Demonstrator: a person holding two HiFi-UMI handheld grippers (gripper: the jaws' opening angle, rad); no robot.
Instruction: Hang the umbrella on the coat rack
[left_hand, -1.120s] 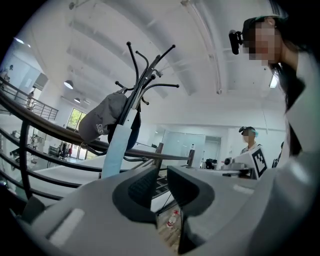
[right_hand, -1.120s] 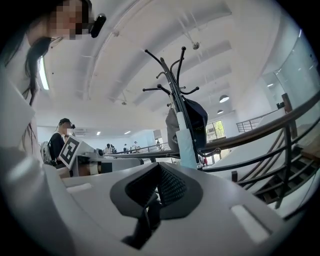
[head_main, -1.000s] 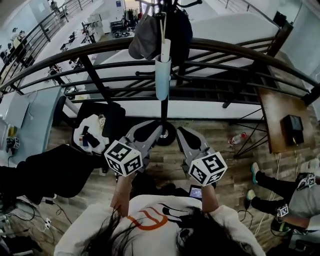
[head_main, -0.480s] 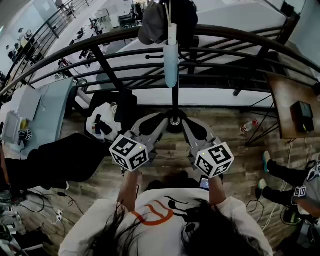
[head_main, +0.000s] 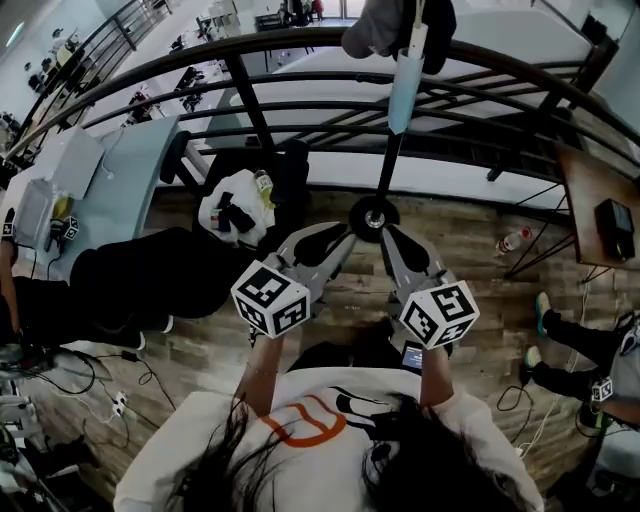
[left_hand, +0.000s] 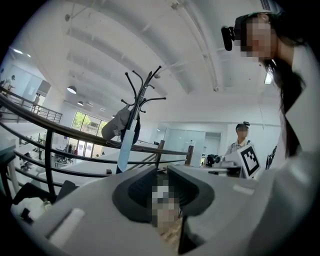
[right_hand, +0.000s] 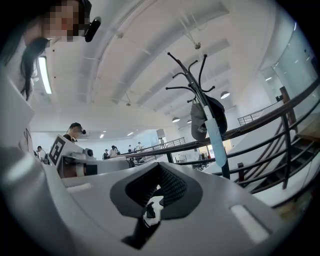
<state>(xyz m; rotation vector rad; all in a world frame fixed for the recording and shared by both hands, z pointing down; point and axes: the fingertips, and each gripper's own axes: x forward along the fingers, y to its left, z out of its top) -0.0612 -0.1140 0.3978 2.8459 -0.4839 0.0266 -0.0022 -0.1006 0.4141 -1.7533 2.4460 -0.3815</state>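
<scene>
A folded pale blue umbrella (head_main: 403, 85) hangs from the black coat rack (head_main: 388, 165), beside a grey cap (head_main: 372, 35) and a dark garment (head_main: 437, 25). The rack's round base (head_main: 373, 215) stands on the wood floor just beyond my jaws. My left gripper (head_main: 335, 240) and right gripper (head_main: 392, 242) are held side by side below the rack, both shut and empty, neither touching it. In the left gripper view the umbrella (left_hand: 125, 145) hangs on the coat rack (left_hand: 142, 95) beyond my left gripper (left_hand: 165, 175). In the right gripper view the umbrella (right_hand: 214, 137) hangs past my right gripper (right_hand: 157, 182).
A curved dark railing (head_main: 300, 45) runs behind the rack. A white bag (head_main: 235, 205) and black bags lie on the floor at the left, next to a pale desk (head_main: 110, 170). A wooden table (head_main: 600, 220), a bottle (head_main: 512, 240) and a person's legs (head_main: 580, 350) are at the right.
The head view has swung, so the rack and umbrella now sit further right and higher in it. Both grippers stay shut and empty, low in front of the person.
</scene>
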